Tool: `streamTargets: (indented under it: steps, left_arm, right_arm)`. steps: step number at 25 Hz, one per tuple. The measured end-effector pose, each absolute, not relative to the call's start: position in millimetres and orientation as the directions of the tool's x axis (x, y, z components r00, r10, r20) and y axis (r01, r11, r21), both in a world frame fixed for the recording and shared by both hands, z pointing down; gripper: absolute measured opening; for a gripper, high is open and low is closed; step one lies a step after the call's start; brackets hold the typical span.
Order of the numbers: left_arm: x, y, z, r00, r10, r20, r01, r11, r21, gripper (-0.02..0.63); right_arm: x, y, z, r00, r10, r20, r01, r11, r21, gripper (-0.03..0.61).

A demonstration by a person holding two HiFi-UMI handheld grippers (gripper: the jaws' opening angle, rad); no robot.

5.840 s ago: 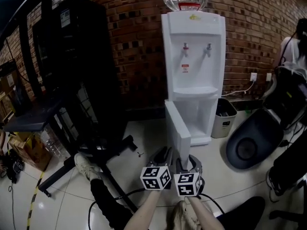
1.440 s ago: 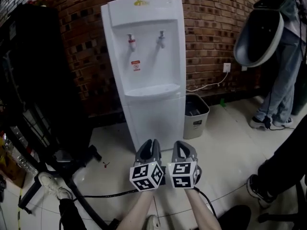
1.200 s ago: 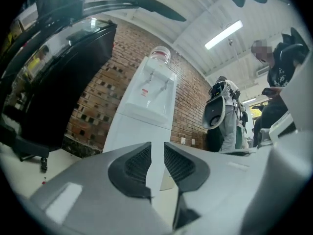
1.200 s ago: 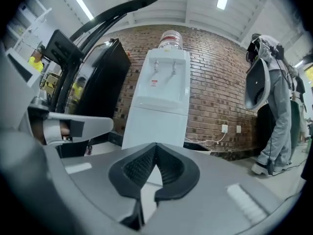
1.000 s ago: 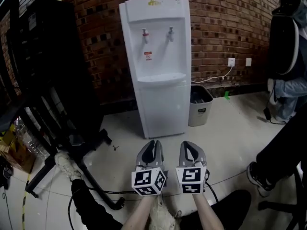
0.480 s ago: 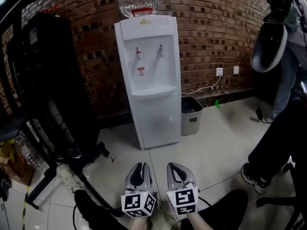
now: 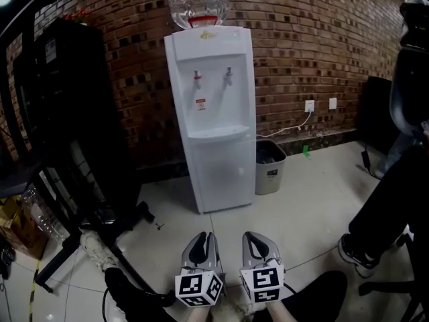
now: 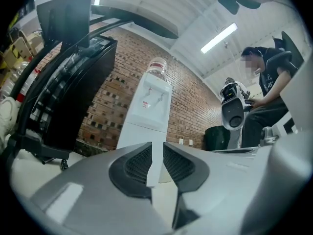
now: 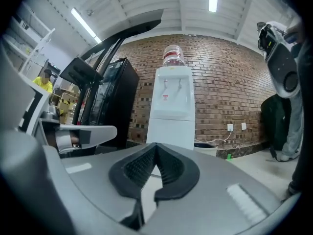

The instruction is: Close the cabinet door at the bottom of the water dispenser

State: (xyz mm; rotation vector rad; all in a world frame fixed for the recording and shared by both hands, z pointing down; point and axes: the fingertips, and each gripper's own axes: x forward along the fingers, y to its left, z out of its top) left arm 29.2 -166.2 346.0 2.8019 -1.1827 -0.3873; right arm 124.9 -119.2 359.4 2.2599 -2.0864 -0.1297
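Left tool (image 7: 201, 241): grey moulded shell with rounded jaws.
Right tool (image 7: 259, 240): matching grey shell, same shape.
Pads (image 8: 138, 163): black, finely ribbed, lining the inner faces.
Marker cubes (image 7: 199, 288): white with black square patterns, one behind each tool.
Trousers (image 7: 322, 292): dark.

Bare floor (image 7: 224, 221) before dispenser (image 7: 213, 119); bin (image 7: 269, 168) right, black cabinet (image 7: 70, 113) left.
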Motion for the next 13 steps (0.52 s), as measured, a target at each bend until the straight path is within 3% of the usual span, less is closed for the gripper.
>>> streamTargets:
  steps: [13]
  left_arm:
    - [46,-168,328,0.687,-0.694,-0.214,-0.68,-0.719,0.147,0.077]
  right_arm:
    - [132,-128,354,0.073,-0.997,-0.023,-0.989,-0.075,0.131,0.014]
